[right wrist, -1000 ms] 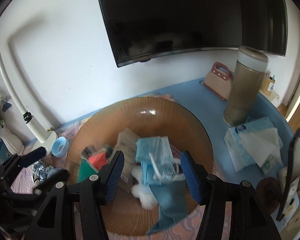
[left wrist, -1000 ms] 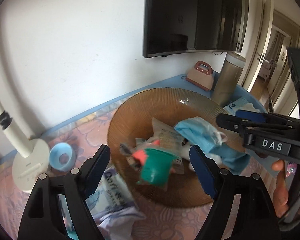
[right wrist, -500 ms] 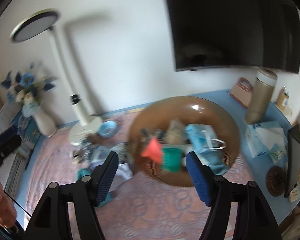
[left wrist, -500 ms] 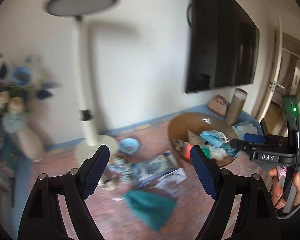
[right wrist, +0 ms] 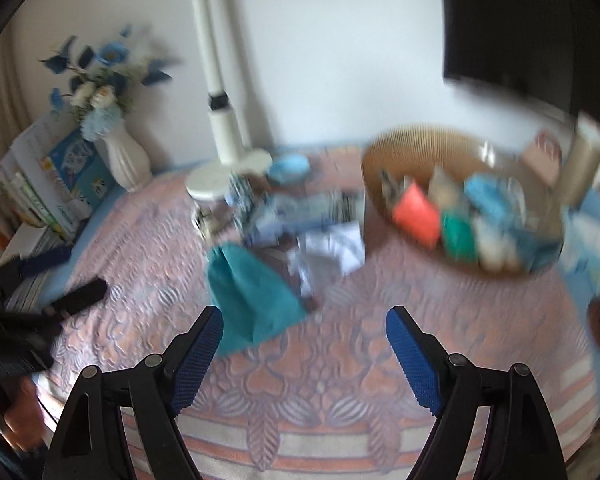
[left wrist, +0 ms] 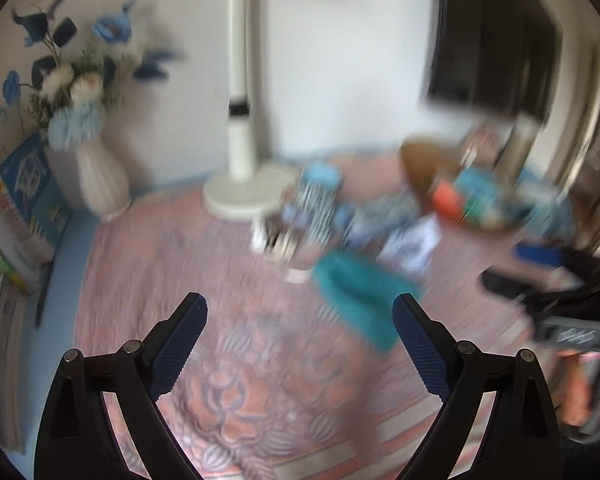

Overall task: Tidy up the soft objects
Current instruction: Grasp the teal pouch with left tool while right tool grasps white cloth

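Observation:
Both views are blurred by motion. A teal cloth [right wrist: 250,292] lies on the pink patterned tablecloth [right wrist: 320,372], also in the left wrist view [left wrist: 360,296]. Behind it lies a heap of blue-and-white soft items [right wrist: 300,220]. A brown ribbed bowl [right wrist: 420,140] at the right holds a red item [right wrist: 416,216], a green one [right wrist: 458,236] and blue face masks [right wrist: 492,196]. My left gripper [left wrist: 300,338] is open and empty above the cloth. My right gripper [right wrist: 304,346] is open and empty, just in front of the teal cloth.
A white lamp stand [right wrist: 224,136] rises at the back, with a small blue dish [right wrist: 288,168] beside it. A white vase of blue flowers [right wrist: 126,156] and stacked books [right wrist: 56,184] stand at the left. A TV [right wrist: 540,24] hangs on the wall.
Both grippers have pulled back and away from the bowl toward the table's near side, and the view has swung left. The teal cloth and the vase now show. Both stay open.

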Action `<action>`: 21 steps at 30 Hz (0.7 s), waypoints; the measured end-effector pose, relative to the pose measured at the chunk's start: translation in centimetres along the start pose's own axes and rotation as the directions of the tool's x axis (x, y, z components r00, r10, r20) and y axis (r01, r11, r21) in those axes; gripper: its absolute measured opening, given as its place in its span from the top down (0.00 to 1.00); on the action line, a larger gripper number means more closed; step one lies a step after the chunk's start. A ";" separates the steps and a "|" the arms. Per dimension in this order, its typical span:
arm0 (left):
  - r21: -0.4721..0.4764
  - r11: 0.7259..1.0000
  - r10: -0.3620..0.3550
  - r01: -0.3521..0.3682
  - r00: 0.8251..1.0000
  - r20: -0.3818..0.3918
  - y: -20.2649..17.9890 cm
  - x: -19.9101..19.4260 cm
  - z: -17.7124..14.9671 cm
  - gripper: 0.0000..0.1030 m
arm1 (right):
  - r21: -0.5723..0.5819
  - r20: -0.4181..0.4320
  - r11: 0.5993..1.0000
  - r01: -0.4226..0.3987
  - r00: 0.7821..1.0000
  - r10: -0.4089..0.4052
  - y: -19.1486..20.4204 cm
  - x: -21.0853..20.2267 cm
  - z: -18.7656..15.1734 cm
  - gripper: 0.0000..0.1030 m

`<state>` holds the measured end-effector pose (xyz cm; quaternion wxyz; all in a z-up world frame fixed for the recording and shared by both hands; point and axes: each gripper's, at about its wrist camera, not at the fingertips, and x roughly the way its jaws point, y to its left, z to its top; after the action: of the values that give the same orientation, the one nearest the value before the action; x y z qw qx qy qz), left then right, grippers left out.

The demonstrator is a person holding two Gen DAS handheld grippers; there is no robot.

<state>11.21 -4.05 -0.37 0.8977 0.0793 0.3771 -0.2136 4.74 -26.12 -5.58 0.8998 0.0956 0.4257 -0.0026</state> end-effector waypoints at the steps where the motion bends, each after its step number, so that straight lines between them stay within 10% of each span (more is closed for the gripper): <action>1: 0.018 1.000 0.020 -0.019 1.000 -0.017 -0.6 0.9 -0.8 0.09 | 0.015 -0.016 1.000 -0.005 1.000 0.005 -0.2 0.9 -0.6 0.20; 10: -0.027 1.000 0.009 -0.014 0.988 -0.153 -0.7 8.2 -5.8 0.09 | 0.115 -0.056 0.993 0.017 0.998 -0.010 -3.4 4.6 -2.7 0.20; 15: -0.143 0.984 -0.134 0.107 0.973 -0.188 0.8 8.6 -5.0 0.09 | 0.151 -0.067 0.988 -0.020 0.997 0.031 -3.9 4.6 -0.3 0.20; 18: -0.288 0.916 -0.340 0.280 0.922 -0.184 1.5 9.0 -3.7 0.09 | 0.189 -0.088 0.979 -0.071 0.992 0.089 -3.6 5.6 2.2 0.20; 21: -0.292 0.922 -0.311 0.256 0.936 -0.163 1.1 9.9 -2.4 0.09 | 0.204 -0.082 0.977 -0.070 0.993 0.088 -3.6 6.6 3.8 0.20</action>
<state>16.36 -5.51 -9.06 0.8155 -0.0761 0.5009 -0.2798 11.57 -29.82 -8.85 0.8647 0.2027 0.4595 -0.0052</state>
